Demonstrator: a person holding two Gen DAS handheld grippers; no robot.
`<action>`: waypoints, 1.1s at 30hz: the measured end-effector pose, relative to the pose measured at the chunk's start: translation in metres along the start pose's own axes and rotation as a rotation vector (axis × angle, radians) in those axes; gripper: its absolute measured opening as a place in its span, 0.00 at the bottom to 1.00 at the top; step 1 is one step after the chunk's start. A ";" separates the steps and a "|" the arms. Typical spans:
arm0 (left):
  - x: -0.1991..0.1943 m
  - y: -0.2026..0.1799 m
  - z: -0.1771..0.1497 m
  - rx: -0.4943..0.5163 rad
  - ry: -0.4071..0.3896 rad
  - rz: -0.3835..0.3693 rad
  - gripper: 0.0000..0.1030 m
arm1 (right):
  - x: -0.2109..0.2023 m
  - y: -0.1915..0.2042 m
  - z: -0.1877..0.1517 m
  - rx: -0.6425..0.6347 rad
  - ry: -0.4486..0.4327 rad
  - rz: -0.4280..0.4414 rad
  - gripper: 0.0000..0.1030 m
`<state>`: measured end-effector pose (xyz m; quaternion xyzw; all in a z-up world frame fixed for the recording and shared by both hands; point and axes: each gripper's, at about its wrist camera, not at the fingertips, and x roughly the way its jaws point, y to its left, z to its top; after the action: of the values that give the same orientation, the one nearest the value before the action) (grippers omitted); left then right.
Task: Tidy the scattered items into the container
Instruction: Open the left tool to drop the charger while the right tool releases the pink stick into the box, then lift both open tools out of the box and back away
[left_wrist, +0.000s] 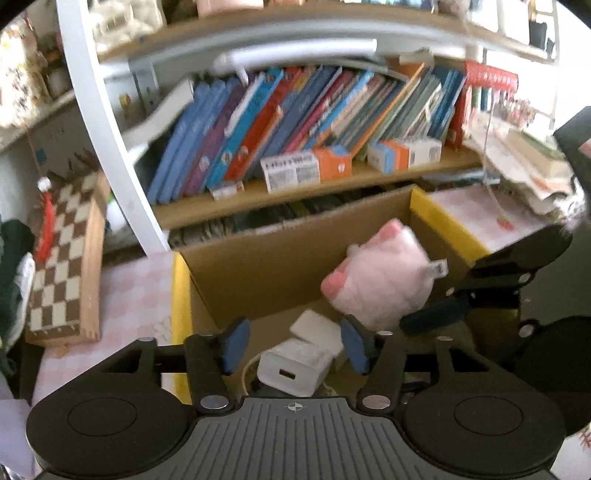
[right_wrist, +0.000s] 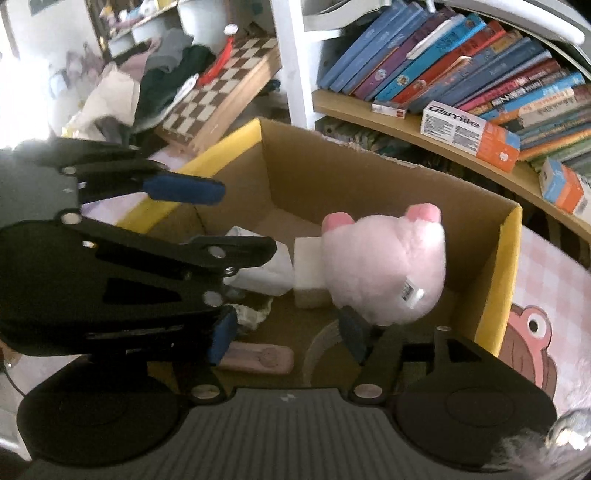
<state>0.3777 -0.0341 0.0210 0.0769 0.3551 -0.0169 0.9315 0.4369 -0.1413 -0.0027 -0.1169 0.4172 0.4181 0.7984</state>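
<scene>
Over the cardboard box (right_wrist: 388, 177), both grippers (left (left_wrist: 293, 347), right (right_wrist: 291, 338)) spread; pink plush (right_wrist: 384, 266) between.

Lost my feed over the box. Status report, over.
Both grippers open, left gripper, right gripper, above the cardboard box. Pink plush inside box, unheld. White charger in too. Nothing blocking.

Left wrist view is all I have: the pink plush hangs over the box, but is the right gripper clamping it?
Observer: No. The right wrist view shows the right gripper with jaws wide apart; the pink plush sits beside just one finger.
Operator: Anything on the box floor besides the white charger?
Observer: Yes, a flat pink gadget lies on the floor of the cardboard box, near the other finger.
</scene>
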 end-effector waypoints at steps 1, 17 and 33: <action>-0.007 -0.001 0.001 0.000 -0.020 0.000 0.59 | -0.004 -0.001 -0.001 0.016 -0.011 0.006 0.59; -0.107 -0.009 -0.010 -0.017 -0.259 -0.005 0.77 | -0.099 0.031 -0.025 0.061 -0.217 -0.017 0.65; -0.182 0.001 -0.088 -0.121 -0.291 -0.028 0.87 | -0.156 0.107 -0.103 0.144 -0.395 -0.338 0.87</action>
<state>0.1833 -0.0240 0.0775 0.0123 0.2179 -0.0196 0.9757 0.2493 -0.2194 0.0695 -0.0439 0.2568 0.2628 0.9290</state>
